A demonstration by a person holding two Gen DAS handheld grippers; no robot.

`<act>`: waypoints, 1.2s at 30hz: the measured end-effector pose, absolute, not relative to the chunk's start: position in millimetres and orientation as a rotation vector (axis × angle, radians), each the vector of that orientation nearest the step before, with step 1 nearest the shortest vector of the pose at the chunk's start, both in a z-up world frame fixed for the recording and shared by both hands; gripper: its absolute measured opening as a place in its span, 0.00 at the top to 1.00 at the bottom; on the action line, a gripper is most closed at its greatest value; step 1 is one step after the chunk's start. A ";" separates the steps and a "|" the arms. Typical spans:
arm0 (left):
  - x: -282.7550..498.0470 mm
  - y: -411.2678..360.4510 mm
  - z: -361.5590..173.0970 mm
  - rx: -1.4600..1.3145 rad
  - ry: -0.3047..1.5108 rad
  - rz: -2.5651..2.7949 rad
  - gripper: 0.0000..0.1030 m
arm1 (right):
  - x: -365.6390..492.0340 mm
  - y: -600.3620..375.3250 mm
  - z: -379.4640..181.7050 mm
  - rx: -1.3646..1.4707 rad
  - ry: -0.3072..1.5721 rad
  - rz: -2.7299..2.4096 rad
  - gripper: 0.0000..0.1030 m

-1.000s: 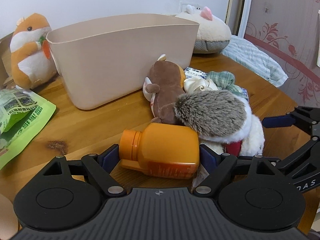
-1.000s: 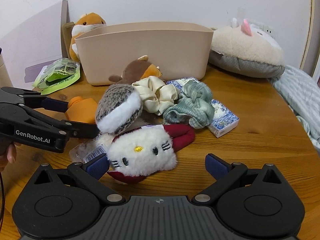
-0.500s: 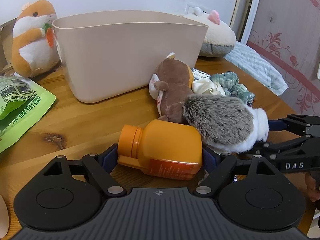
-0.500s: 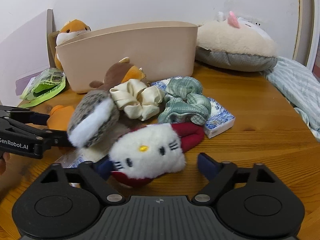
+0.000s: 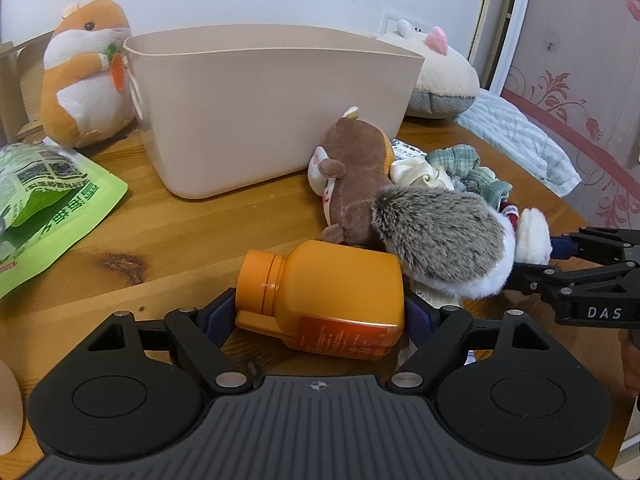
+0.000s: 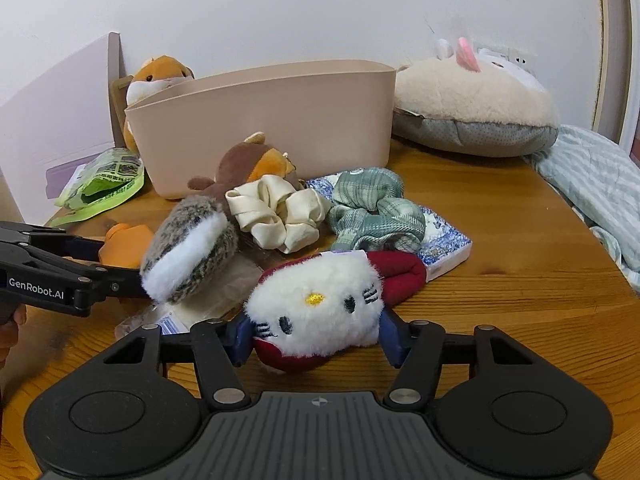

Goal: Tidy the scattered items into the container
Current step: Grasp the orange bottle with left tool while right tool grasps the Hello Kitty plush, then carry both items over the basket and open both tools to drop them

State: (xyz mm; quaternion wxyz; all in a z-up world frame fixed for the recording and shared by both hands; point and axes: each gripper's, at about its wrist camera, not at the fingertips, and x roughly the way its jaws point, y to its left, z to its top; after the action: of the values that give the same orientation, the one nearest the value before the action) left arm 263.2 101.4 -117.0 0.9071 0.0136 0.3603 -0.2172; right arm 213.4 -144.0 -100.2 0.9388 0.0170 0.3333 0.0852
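Left wrist view is showing the left gripper [image 5: 320, 312] clamping its blue pads on an orange bottle [image 5: 324, 296] lying on its side on the bench [image 5: 180, 236], cap toward the left. Beyond it, a grey furry plush [image 5: 440, 240] is resting against a brown plush [image 5: 356, 184], with the beige container [image 5: 272, 116] standing upright behind them. The right gripper's fingers [image 5: 584, 264] are poking in from the right edge.

Right wrist view is giving what that one hides: the right gripper [image 6: 316, 338] is squeezing a white cat-face plush [image 6: 316, 304] with a red body, its jaws having just been closing onto it. A cream scrunchie [image 6: 276, 216], a green plaid scrunchie [image 6: 372, 216] and a blue patterned packet [image 6: 444, 248] are lying behind it, near the container's front wall.

Compared with a second ago, the cat-face plush is sitting pinched between pads that were standing wide apart, while the bottle is staying where it was.
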 end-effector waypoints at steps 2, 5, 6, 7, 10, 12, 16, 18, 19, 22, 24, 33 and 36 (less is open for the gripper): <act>259.7 103.9 -115.3 0.026 0.740 -0.443 0.19 | 210.8 -144.3 -97.3 0.033 0.673 0.176 0.44; 252.5 107.3 -110.2 0.025 0.726 -0.435 0.19 | 205.8 -145.0 -92.2 0.026 0.660 0.178 0.44; 250.0 108.5 -107.8 0.024 0.720 -0.433 0.19 | 203.7 -145.5 -89.9 0.024 0.654 0.180 0.44; 247.6 109.8 -104.8 0.024 0.712 -0.431 0.19 | 201.8 -146.1 -87.3 0.022 0.648 0.182 0.44; 241.0 113.5 -93.0 0.023 0.683 -0.426 0.19 | 196.3 -147.9 -77.0 0.013 0.623 0.185 0.44; 237.9 115.6 -84.0 0.024 0.662 -0.423 0.19 | 193.9 -148.6 -69.6 0.010 0.607 0.188 0.44; 235.0 117.4 -66.3 0.025 0.619 -0.415 0.19 | 192.9 -149.7 -56.3 0.000 0.578 0.196 0.44; 235.5 117.2 -56.5 0.026 0.597 -0.410 0.19 | 194.1 -150.0 -49.5 -0.005 0.565 0.203 0.44; 236.2 117.0 -51.6 0.027 0.587 -0.406 0.19 | 195.0 -149.9 -45.9 -0.006 0.559 0.207 0.44; 240.7 116.3 -38.0 0.023 0.562 -0.393 0.19 | 198.5 -149.3 -35.5 -0.025 0.537 0.214 0.44; 244.9 115.3 -29.2 0.021 0.545 -0.386 0.19 | 202.4 -150.6 -28.4 -0.026 0.523 0.223 0.44; 274.2 106.8 5.7 0.010 0.488 -0.368 0.19 | 227.6 -161.4 6.4 -0.027 0.440 0.252 0.44; 288.5 105.6 11.4 0.005 0.478 -0.364 0.19 | 239.9 -163.7 18.2 -0.045 0.410 0.249 0.44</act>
State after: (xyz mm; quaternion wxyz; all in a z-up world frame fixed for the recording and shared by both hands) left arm 288.5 105.6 11.4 0.9552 0.0024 0.2353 -0.1794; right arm 239.9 -163.7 18.2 0.9712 -0.0221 0.2030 0.1231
